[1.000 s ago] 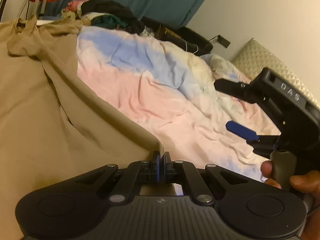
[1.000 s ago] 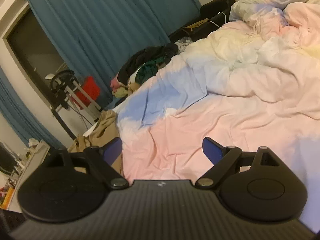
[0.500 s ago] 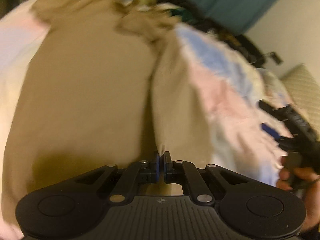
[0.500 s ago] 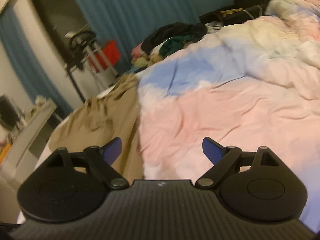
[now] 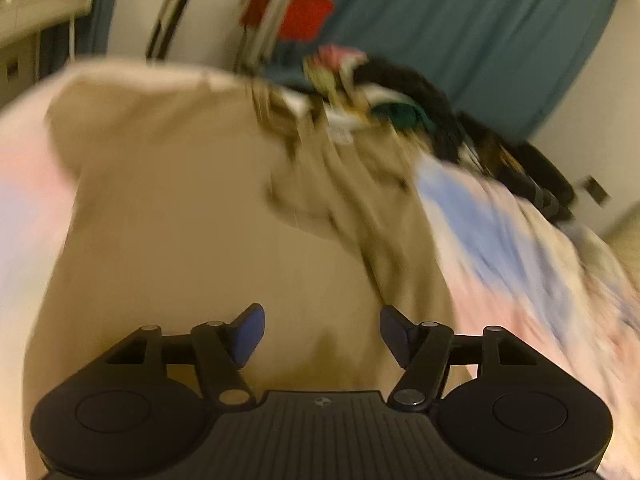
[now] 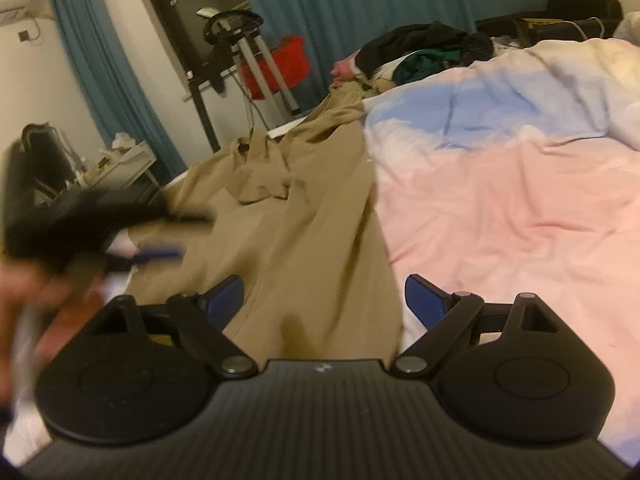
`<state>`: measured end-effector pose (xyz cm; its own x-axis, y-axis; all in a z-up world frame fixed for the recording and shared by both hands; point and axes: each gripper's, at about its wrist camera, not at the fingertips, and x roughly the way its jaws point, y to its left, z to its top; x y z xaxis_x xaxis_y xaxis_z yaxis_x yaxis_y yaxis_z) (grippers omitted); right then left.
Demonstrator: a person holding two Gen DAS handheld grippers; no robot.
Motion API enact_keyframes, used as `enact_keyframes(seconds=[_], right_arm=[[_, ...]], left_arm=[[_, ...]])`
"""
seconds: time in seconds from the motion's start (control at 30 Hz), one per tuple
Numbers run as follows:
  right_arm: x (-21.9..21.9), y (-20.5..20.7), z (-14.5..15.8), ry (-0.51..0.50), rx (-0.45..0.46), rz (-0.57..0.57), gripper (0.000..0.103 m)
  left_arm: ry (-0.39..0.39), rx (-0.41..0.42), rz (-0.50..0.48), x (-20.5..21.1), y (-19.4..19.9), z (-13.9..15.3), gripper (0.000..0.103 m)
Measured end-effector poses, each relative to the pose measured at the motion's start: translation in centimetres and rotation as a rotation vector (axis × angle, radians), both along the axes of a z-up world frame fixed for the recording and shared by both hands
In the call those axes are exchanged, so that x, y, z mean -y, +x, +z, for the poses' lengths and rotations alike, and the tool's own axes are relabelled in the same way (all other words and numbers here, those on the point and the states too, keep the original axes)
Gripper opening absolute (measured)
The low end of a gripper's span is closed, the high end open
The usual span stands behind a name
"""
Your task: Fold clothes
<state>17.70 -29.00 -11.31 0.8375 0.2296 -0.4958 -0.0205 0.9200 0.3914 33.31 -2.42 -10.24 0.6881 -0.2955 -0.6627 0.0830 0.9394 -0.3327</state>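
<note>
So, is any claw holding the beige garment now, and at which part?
Nothing is held. The left claw and the right claw are both open, and the beige garment lies loose on the bed cover.

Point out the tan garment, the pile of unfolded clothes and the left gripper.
tan garment (image 6: 320,216), right wrist view, its flat middle
pile of unfolded clothes (image 6: 424,46), right wrist view, dark top layer
left gripper (image 5: 322,330), left wrist view, between its fingertips

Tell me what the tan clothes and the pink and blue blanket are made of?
The tan garment looks like thin, matte woven cloth, perhaps cotton: it drapes in soft folds without shine. The pink and blue duvet looks like a soft, puffy padded cover, since it rumples in rounded wrinkles. The exact fibres cannot be told for either.
</note>
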Motion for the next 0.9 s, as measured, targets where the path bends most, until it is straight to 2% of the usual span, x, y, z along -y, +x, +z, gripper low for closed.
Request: enact_keyframes(seconds=[0.1,0.2,0.3,0.37,0.43,0.47,0.5,0.57,0.67,0.73,0.77,0.83,0.9], right_arm=[[-0.7,0.9,-1.0,-0.002,0.005,0.039,0.089],[-1.6,1.7,-2.0,-0.013,0.015,0.082,0.089],[-2.8,2.8,-3.3,-0.070,0.007,0.118,0.090],[-3.4,3.4,-4.0,-0.086,0.009,0.132,0.091],[-3.5,3.8,-4.5,-0.094,0.017,0.136,0.091],[-3.6,3.8,-4.6,-0.100,0.020,0.136,0.091],[-3.6,3.8,-4.6,-0.106,0.023,0.135,0.091],[-3.7,3.6,-4.6,-0.118,0.027,0.130,0.090],[-3.8,3.3,-4.5,-0.125,0.030,0.118,0.089],[-3.6,3.3,-4.4,-0.122,0.031,0.115,0.089],[-3.6,3.2,-4.4,-0.122,0.031,0.114,0.088],[-3.7,3.2,-4.3,-0.135,0.029,0.112,0.089],[-3.8,3.3,-4.3,-0.138,0.025,0.112,0.089]], left_arm=[[0.059,0.083,0.049,1.2,6.6,-0.4,0.070],[0.088,0.102,0.047,2.7,12.2,-1.4,0.074],[0.165,0.116,0.073,5.1,16.1,-2.5,0.072],[0.197,0.123,0.082,6.3,18.2,-3.1,0.053],[0.174,0.100,0.125,6.3,19.3,-3.8,0.013],[0.152,0.080,0.133,6.1,19.5,-3.9,0.005],[0.131,0.061,0.141,5.9,19.6,-3.8,0.004],[0.127,0.092,0.140,5.3,19.2,-2.4,0.004],[0.159,0.159,0.156,4.1,19.4,0.1,0.003],[0.215,0.172,0.213,3.5,20.2,0.6,0.003],[0.255,0.165,0.231,3.2,20.6,0.4,0.003],[0.277,0.115,0.220,2.8,21.4,-1.0,0.004],[0.240,0.091,0.216,2.4,21.1,-1.8,0.009]])
